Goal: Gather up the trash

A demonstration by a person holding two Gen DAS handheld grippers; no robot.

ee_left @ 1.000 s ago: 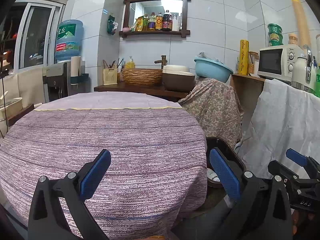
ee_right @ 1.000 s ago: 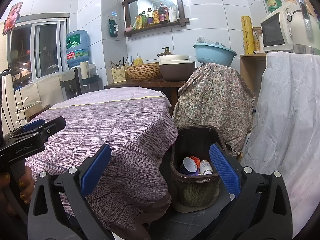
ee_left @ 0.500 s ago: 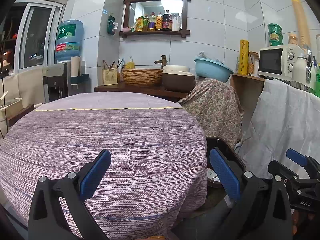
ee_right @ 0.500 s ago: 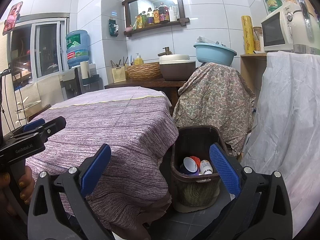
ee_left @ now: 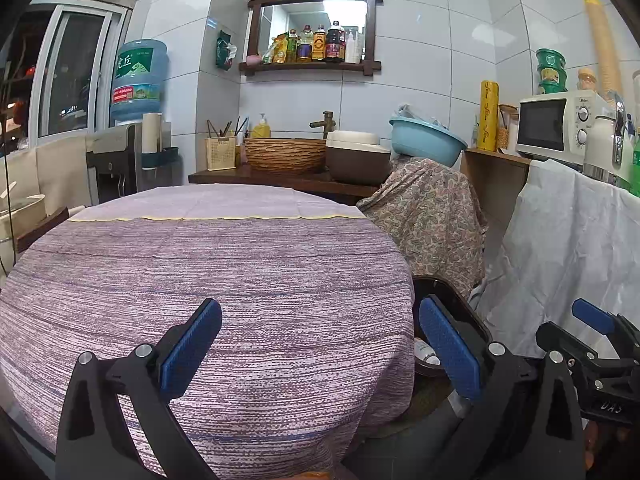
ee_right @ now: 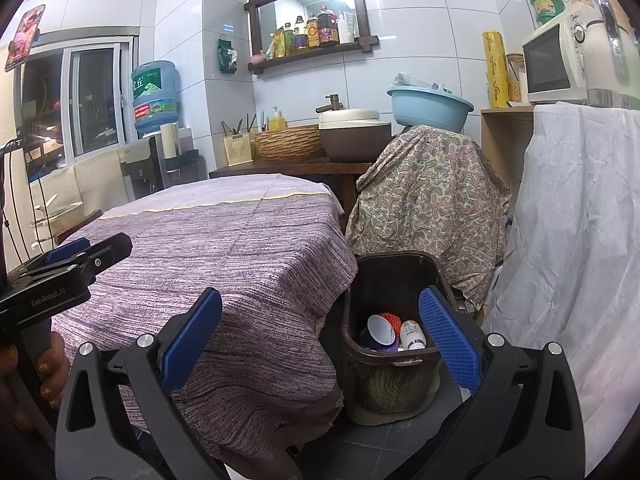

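purple tablecloth (ee_left: 224, 272), blue basin (ee_right: 430, 106), microwave (ee_left: 554, 126)

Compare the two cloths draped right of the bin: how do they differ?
The patterned cloth is paisley, multicoloured, and carries a blue basin on top. The white cloth is plain, creased, and hangs from the counter under the microwave. Both drape down, hiding what they cover.

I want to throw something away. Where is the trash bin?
The trash bin sits on the floor at the table's right corner, in front of the paisley cloth.
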